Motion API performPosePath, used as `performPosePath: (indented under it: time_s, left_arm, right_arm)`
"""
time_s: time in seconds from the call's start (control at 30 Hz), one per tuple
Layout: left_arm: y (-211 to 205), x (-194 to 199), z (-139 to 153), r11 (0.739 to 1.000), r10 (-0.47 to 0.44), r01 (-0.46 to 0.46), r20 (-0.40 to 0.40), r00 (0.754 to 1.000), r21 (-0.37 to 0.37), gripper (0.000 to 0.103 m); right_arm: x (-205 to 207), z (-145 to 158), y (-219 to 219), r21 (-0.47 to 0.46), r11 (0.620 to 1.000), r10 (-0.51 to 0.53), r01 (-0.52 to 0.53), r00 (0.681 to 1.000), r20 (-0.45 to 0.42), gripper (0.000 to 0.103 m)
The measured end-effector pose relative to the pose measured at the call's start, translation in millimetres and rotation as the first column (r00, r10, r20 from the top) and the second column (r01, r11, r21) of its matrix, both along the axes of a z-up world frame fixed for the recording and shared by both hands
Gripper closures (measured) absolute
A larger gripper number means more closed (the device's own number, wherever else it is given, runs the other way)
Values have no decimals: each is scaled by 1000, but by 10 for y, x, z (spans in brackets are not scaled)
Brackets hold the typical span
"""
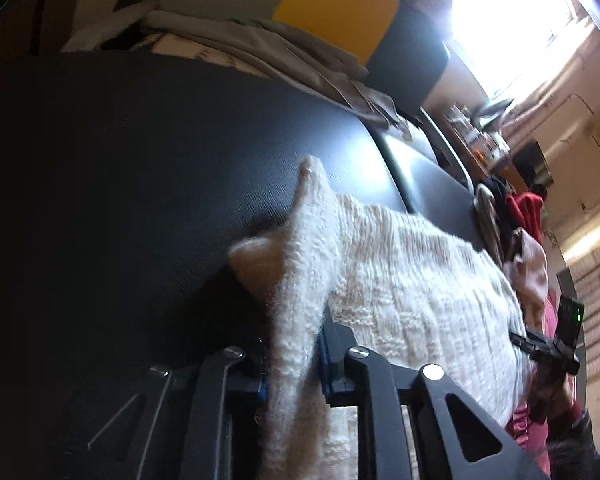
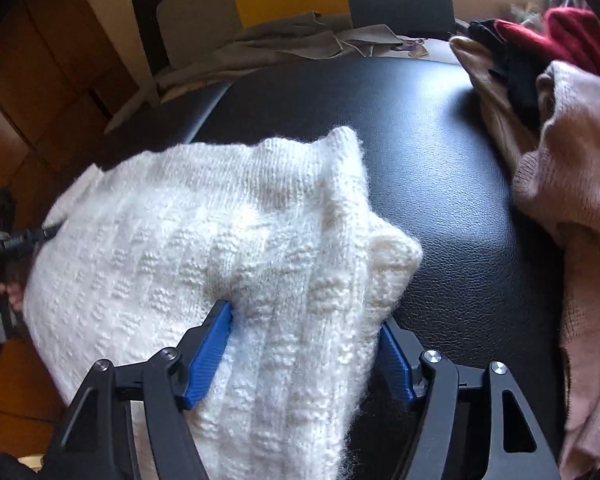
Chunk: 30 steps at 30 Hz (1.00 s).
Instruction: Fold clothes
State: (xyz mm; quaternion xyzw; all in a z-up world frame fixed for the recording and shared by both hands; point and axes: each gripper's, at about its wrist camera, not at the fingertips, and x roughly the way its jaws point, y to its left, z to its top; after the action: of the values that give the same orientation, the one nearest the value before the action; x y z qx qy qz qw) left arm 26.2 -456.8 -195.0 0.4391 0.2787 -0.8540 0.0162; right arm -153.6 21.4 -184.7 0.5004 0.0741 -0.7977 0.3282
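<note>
The left gripper (image 1: pixel 294 364) was clamped on a bunched edge of the cream-white cable-knit wool sweater (image 1: pixel 412 280); the fabric filled the narrow gap between its blue-padded jaws and rose toward 12 o'clock in a pointed fold. From this grip the sweater body ran toward 3 o'clock, over the black leather-textured padded surface (image 1: pixel 140 168). The right gripper appeared there as a small dark frame at the sweater's far edge.

In the right wrist view, the right gripper (image 2: pixel 306 344) held the same sweater (image 2: pixel 188 240), a thick ridge of knit pinched between its widely set blue pads (image 2: pixel 210 354). The sweater body extended toward 9 and 10 o'clock, where the left gripper was visible at its edge.

The garment's long axis therefore ran from one gripper to the other, with each holding one end and neither nearer the middle. Judged from this, the fold would turn on carrying both held ends together toward 12 o'clock.

A heap of pink, tan, black and red garments (image 2: pixel 572 152) lay at 2 o'clock, apart from the sweater.
</note>
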Motion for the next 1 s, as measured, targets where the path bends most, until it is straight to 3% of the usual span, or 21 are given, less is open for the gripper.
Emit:
performPosePath:
  time_s: [0.17, 0.33, 0.4, 0.67, 0.87, 1.0]
  left_arm:
    - [-215, 158, 293, 997, 40, -36, -55, 998, 63, 88]
    - [-304, 369, 630, 981, 90, -65, -129, 988, 182, 88]
    - [-256, 398, 740, 973, 101, -69, -138, 985, 218, 88]
    - [388, 182, 1319, 954, 112, -63, -153, 982, 294, 89]
    - [1212, -242, 1714, 974, 52, -17, -150, 987, 226, 89]
    - [1765, -597, 1625, 981, 24, -7, -88, 996, 194, 89]
  right_arm:
    - [51, 1, -217, 11, 1000, 19, -19, 1000, -5, 33]
    - [61, -42, -348, 3, 1000, -2, 2, 1000, -15, 13]
    - [97, -56, -382, 5, 1000, 2, -2, 1000, -28, 10]
    - [147, -116, -510, -23, 998, 49, -51, 997, -66, 10]
    - [191, -158, -465, -62, 995, 72, -78, 993, -95, 10]
    - [251, -183, -361, -101, 991, 81, -91, 992, -99, 10]
